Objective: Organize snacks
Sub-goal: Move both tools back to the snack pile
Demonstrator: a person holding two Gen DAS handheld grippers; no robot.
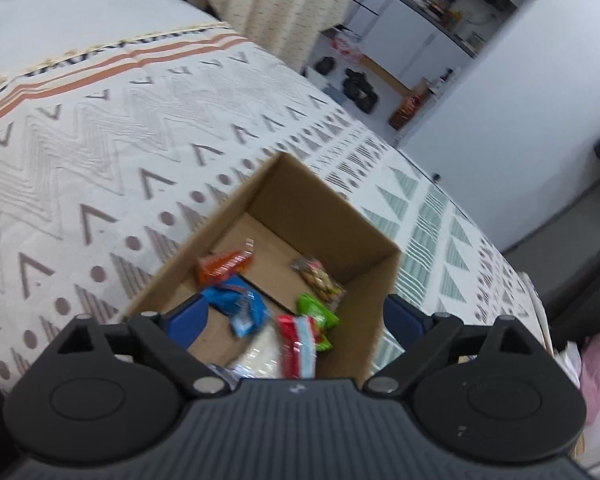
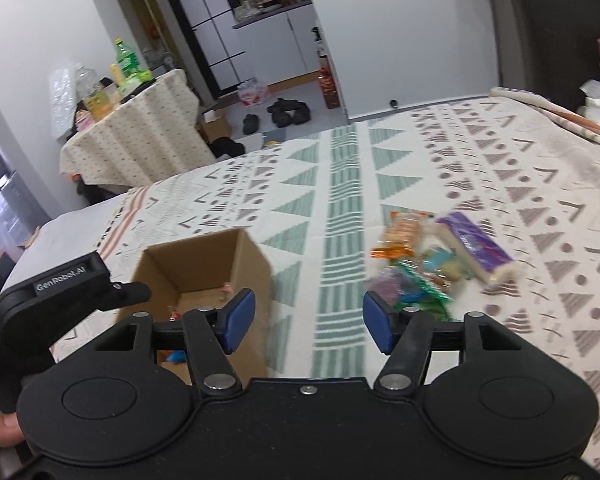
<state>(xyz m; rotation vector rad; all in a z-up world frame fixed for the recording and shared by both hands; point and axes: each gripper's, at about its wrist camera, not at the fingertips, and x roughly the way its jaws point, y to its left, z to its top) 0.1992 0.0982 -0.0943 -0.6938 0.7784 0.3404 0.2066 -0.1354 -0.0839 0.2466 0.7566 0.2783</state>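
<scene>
Left gripper [image 1: 296, 312] is held above the cardboard box [image 1: 374, 280]; jaws stand wide, nothing between the pads. Several packets are seen already inside the box: orange packet [image 1: 224, 266], blue packet [image 1: 238, 306], green packet [image 1: 316, 312], red packet [image 1: 296, 344], a clear bag of nuts [image 1: 320, 280].

Right gripper [image 2: 306, 322] is parted about halfway and empty, aimed over the patterned bedspread [image 2: 520, 208] between the box [image 2: 204, 268], seen at left, and the loose snack pile [image 2: 420, 264] at right. The pile is still outside the box; a purple packet [image 2: 476, 248] lies on its far right edge, an orange-wrapped packet [image 2: 404, 228] at its far side. Pile detail is blurred.

Judgement: next pick is probably from the pile by the right gripper. The jaws should be opened wider before descent, and one packet at the pile's near edge taken singly so that neighbours are not dragged. Slippery wrappers are best pinched across the flat.

Surroundings: a draped side table [image 2: 140, 136] with bottles and shoes on the floor, both well apart. Between pile and box nothing is seen to obstruct; the box wall must be cleared on transfer, and the left gripper hangs over the opening.
</scene>
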